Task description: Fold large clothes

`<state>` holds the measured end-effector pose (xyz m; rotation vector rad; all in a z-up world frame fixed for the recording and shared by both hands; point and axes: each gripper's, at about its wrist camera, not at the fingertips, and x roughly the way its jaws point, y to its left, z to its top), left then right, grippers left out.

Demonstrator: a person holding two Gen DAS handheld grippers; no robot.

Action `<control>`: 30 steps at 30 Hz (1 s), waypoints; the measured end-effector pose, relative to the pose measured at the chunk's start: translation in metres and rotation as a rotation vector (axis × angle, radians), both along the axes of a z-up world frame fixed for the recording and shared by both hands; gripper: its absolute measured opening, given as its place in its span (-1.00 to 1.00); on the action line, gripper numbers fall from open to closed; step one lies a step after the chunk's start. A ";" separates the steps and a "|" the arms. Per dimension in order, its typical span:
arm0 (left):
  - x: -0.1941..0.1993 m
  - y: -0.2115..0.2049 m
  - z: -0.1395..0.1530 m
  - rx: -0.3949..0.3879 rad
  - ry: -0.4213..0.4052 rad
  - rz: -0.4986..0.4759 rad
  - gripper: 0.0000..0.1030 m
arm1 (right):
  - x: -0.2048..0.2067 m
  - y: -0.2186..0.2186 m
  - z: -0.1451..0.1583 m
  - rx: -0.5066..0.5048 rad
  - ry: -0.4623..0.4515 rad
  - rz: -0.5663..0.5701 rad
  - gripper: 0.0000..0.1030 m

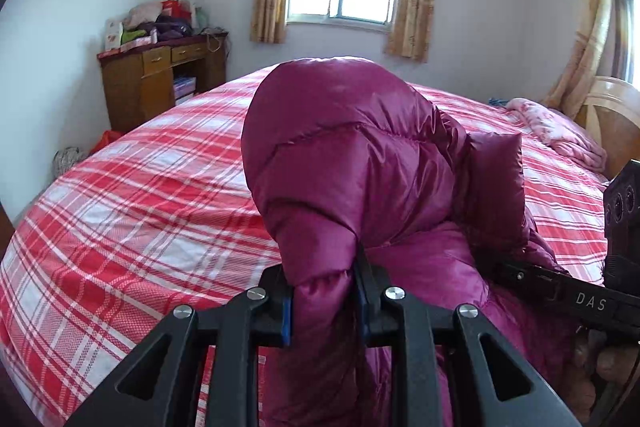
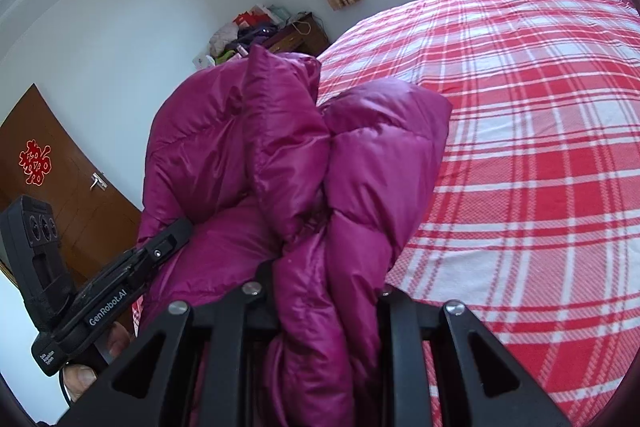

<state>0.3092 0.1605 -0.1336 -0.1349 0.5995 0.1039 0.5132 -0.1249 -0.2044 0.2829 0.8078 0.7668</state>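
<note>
A magenta puffer jacket (image 1: 352,163) hangs bunched above the red plaid bed (image 1: 140,195). My left gripper (image 1: 325,301) is shut on a thick fold of its edge. In the right wrist view the same jacket (image 2: 304,155) fills the middle, and my right gripper (image 2: 326,291) is shut on another bunched fold. The right gripper's body shows at the right edge of the left wrist view (image 1: 560,287). The left gripper's body shows at the lower left of the right wrist view (image 2: 116,287). Both grippers hold the jacket close together.
The plaid bed (image 2: 540,147) spreads wide to the right. A pink blanket (image 1: 560,135) lies by the wooden headboard (image 1: 612,107). A wooden desk (image 1: 160,83) piled with things stands in the far corner. A brown door (image 2: 60,179) is at left.
</note>
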 end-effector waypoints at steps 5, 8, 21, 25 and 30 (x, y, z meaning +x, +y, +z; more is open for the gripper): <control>0.011 0.012 -0.025 -0.012 0.073 0.031 -0.41 | 0.018 0.008 -0.021 -0.018 0.048 0.003 -0.52; 0.014 0.017 -0.035 -0.029 0.100 0.049 -0.19 | 0.027 0.004 -0.032 -0.002 0.076 -0.006 -0.40; 0.007 0.023 -0.040 0.027 0.109 0.080 0.39 | 0.030 -0.001 -0.041 -0.051 0.103 -0.061 0.11; -0.003 0.021 -0.026 0.042 0.096 0.073 0.39 | 0.015 -0.009 -0.021 -0.086 0.028 -0.096 0.18; -0.030 0.016 0.003 0.049 0.022 0.059 0.39 | -0.017 -0.028 0.005 -0.085 -0.060 -0.162 0.32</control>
